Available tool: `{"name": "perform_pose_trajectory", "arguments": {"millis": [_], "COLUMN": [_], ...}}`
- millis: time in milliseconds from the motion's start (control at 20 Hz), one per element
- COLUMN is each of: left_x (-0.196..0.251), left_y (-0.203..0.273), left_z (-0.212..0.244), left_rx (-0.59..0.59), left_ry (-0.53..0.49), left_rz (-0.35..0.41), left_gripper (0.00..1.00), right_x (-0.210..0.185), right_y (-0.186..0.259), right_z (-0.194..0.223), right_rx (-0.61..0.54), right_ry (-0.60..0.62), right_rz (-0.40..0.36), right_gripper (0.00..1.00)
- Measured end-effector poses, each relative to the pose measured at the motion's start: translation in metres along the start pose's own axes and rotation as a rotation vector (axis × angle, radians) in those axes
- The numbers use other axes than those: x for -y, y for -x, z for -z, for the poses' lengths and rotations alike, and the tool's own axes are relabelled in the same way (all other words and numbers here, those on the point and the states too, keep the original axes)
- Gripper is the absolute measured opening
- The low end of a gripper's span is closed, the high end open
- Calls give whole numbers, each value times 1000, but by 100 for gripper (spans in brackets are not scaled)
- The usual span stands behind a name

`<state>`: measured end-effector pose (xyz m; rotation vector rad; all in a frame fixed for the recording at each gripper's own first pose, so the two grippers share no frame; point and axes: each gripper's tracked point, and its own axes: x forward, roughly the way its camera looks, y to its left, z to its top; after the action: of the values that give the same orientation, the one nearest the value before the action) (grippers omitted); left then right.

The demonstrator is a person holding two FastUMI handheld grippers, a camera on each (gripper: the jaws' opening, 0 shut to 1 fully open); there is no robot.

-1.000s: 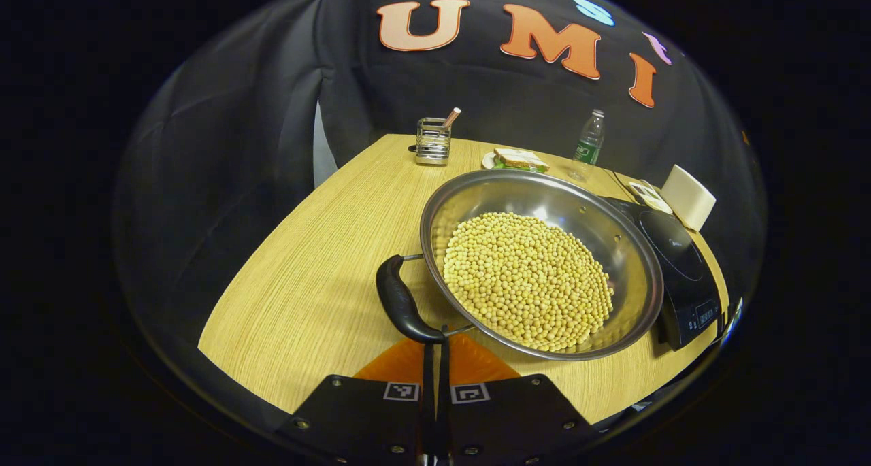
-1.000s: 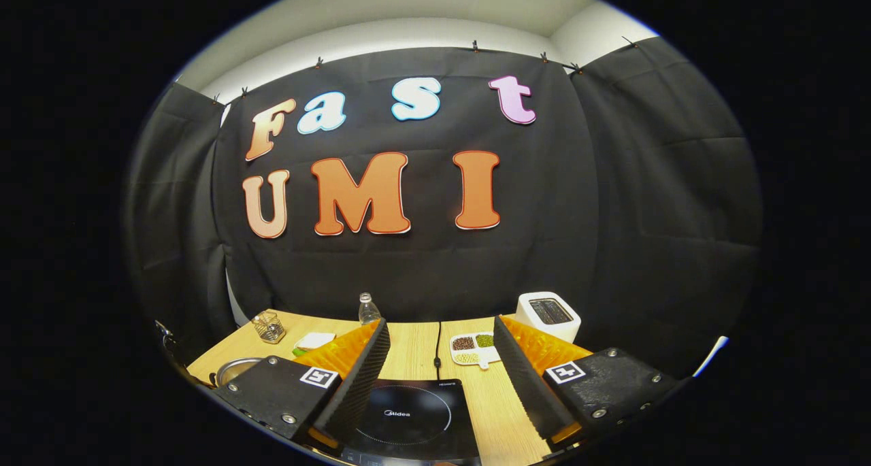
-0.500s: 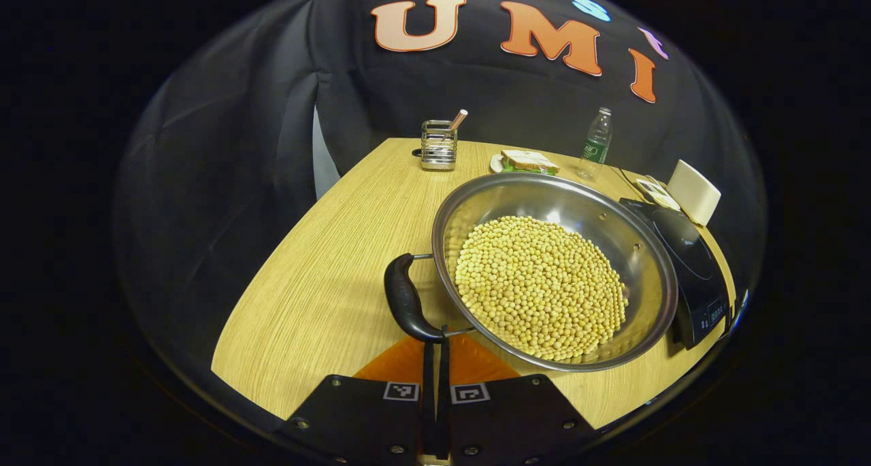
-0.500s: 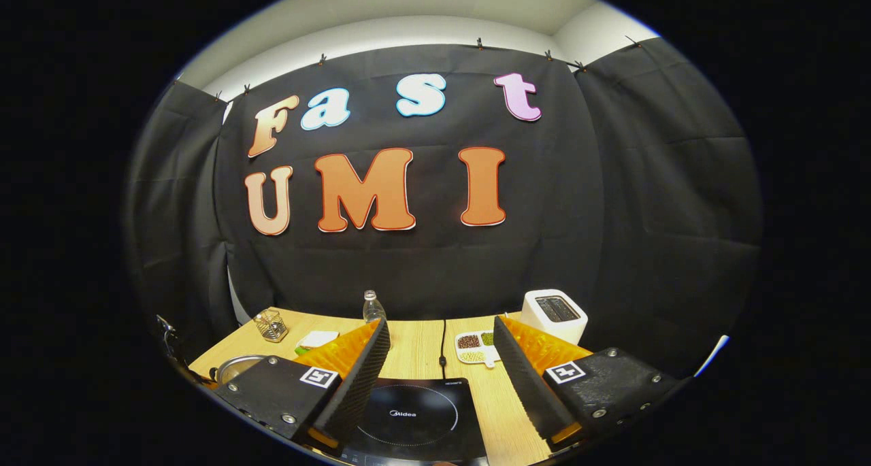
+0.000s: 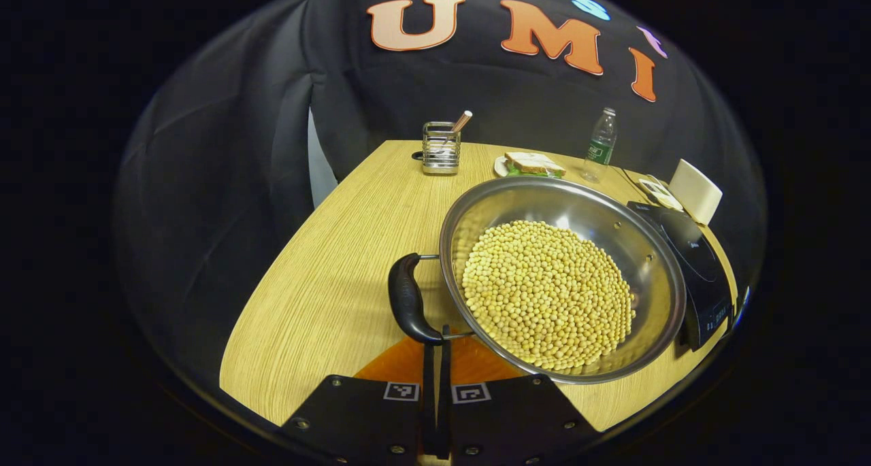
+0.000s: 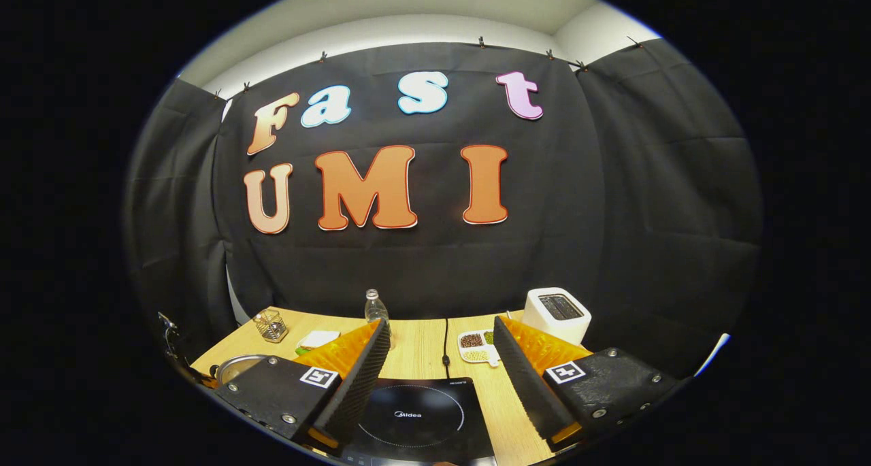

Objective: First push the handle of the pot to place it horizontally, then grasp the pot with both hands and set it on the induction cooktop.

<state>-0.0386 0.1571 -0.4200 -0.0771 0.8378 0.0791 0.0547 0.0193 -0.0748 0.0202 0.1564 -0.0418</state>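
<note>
Two grippers: left gripper [image 5: 435,347] pressed together, tips touching the handle [image 5: 407,307]; right gripper [image 6: 441,347] spread, hovering above the cooktop [image 6: 420,418].
Pot [image 5: 562,279]: sitting near the tabletop's [image 5: 340,248] right edge, beside the cooktop.
Handle: lying along the pot's left rim.

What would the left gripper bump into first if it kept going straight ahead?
Probably the curved black pot handle: the left gripper, fingers closed together, points right at its near end, seemingly touching already. Beyond sits the steel pot of yellow beans.

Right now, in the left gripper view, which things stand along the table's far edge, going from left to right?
Wire utensil holder → plate with a sandwich → plastic water bottle → white toaster.
</note>
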Motion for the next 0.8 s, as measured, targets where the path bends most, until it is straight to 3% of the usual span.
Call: {"name": "perform_pose_trajectory", "arguments": {"millis": [800], "left_x": [-18], "left_y": [-21], "left_z": [-17], "left_rx": [23], "left_ry": [-37], "left_rz": [8], "left_gripper": [2], "right_x": [-16], "right_y": [-6], "right_z": [5], "right_rx": [-4], "right_ry": [-1], "right_rz": [22], "right_gripper": [95]}}
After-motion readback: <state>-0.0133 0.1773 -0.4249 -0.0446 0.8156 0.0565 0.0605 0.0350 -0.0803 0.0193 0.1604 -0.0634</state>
